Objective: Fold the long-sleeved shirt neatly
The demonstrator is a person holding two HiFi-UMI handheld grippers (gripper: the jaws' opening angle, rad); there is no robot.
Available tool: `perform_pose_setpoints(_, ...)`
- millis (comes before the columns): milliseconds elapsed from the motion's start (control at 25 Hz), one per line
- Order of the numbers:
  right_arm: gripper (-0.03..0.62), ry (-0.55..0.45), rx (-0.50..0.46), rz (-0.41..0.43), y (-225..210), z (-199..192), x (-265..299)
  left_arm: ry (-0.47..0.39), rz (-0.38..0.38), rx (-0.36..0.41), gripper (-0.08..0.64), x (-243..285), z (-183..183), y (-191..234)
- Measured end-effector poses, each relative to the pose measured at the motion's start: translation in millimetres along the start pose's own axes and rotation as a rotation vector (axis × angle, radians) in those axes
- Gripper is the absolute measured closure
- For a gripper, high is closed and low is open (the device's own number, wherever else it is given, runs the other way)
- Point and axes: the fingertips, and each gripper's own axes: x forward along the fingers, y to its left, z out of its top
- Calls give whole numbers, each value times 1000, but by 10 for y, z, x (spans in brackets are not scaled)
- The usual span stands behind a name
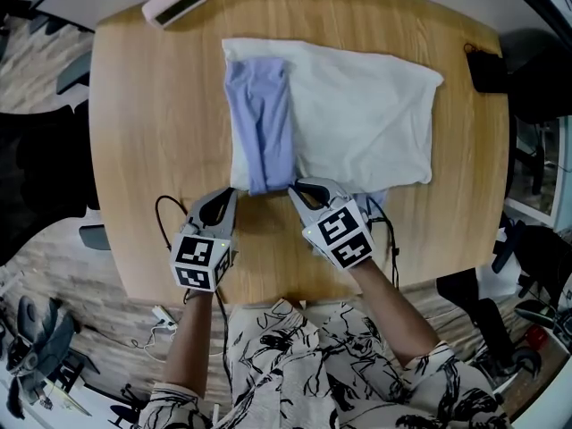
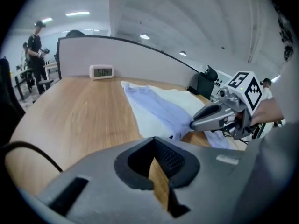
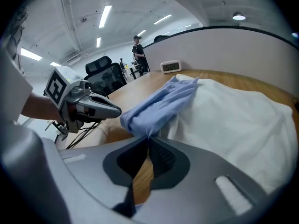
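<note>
An open office with work desks.
Long ceiling lights (image 3: 105, 15), a grey partition (image 2: 79, 55) behind the wooden table (image 2: 70, 111), a black office chair (image 3: 100, 66), a small clock (image 2: 101, 71) and a person (image 2: 35, 43) standing by other desks.

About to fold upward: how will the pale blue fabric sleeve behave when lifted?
Probably floppy: the pale blue fabric sleeve lies limp and creased on the white shirt. Likely light and apt to shift, being thin draped cloth.
</note>
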Motion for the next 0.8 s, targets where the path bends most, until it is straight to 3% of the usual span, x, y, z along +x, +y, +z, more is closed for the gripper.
perform_pose_setpoints(120,571,-2,3,16,19,7,-25,-13,-25,108,544,-84,152,-307)
perform_pose_setpoints(200,571,-2,2,18,32,9,-41,18,-23,166,486,-27,141,-555)
perform_pose_setpoints(440,571,-24,-15,44,79,77,-45,40,135,35,448,282,57,-475)
perform_pose_setpoints(520,571,-29,-19,49,86,95,-53,59,186,15,522,322,34,-400)
perform_pose_setpoints(640,571,-44,-21,40,83,107,-71,32,179,3,543,246,83,-379)
perform_pose_setpoints(800,571,-90,-4,24,27,229,-175,-24,136,43,545,-91,250,-298)
